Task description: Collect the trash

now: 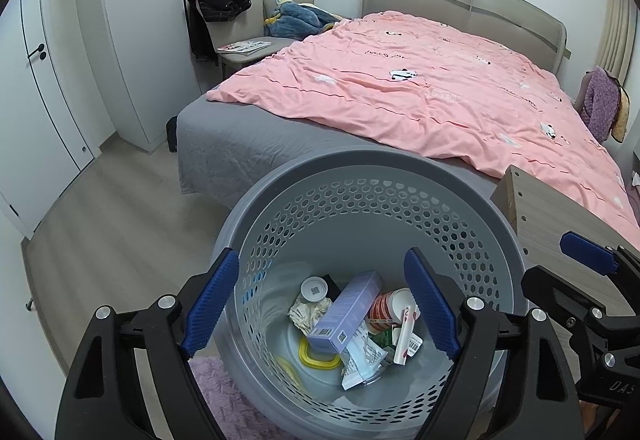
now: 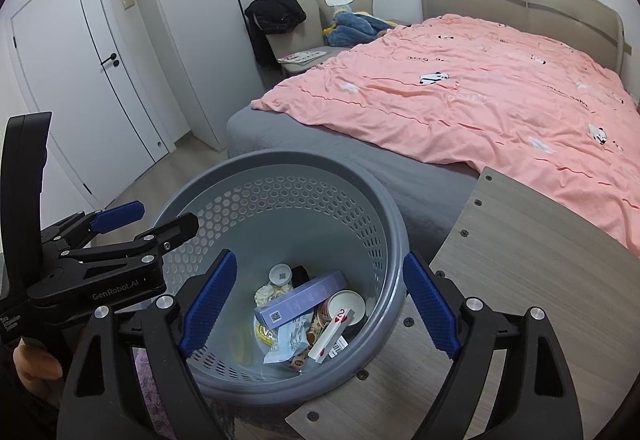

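The left hand-held gripper (image 1: 320,304) and the right hand-held gripper (image 2: 318,304) both stand wide open over the grey basket (image 2: 384,224), holding nothing. The trash lies inside (a purple box (image 1: 346,314), a paper cup (image 2: 346,306), wrappers), beside the bed (image 1: 420,87).

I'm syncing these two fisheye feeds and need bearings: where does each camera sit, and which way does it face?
Left wrist: on the left gripper, angled down into the grey basket; its open jaws frame the trash, right gripper at the right edge.
Right wrist: on the right gripper, beside the wooden board, same downward tilt; open jaws, left gripper and a hand at left.
Shared: basket, purple box, pink bed.
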A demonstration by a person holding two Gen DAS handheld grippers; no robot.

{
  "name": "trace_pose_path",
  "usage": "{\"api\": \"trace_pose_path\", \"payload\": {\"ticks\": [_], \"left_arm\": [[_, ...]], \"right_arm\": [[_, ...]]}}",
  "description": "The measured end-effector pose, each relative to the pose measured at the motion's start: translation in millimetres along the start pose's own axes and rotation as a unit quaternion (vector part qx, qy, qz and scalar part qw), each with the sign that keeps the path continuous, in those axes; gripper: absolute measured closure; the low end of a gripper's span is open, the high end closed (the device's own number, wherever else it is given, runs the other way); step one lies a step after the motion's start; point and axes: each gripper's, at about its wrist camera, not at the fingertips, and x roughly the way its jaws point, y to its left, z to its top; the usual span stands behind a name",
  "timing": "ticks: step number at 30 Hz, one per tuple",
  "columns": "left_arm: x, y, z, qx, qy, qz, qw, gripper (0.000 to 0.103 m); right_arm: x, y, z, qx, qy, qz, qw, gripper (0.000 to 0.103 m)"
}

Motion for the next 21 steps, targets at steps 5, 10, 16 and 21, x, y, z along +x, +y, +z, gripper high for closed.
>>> {"api": "trace_pose_path", "payload": {"ticks": [5,10,16,21], "left_arm": [[0.7,0.8,0.4,-0.002,0.005,-0.005,1.0,0.021],[1.1,1.5,0.2,-0.003,0.006,-0.003,1.0,0.021],[2.4,1.3,0.3,-0.005,0.009,0.0,0.9999,0.021],[0.0,-2.4,0.7,0.002,0.003,0.007,1.0,0.021]], "right_arm": [[-0.3,0.1,-0.2,0.0,-0.001,0.0,1.0,0.018],[-0.3,-0.3,-0.4,0.0,-0.002,0.0,1.0,0.016],[-0.2,-0.5,-0.4,0.0,-0.002,0.0,1.0,0.016],[-0.2,-0.4,-0.5,0.0,-0.002,0.0,1.0,0.016]]}}
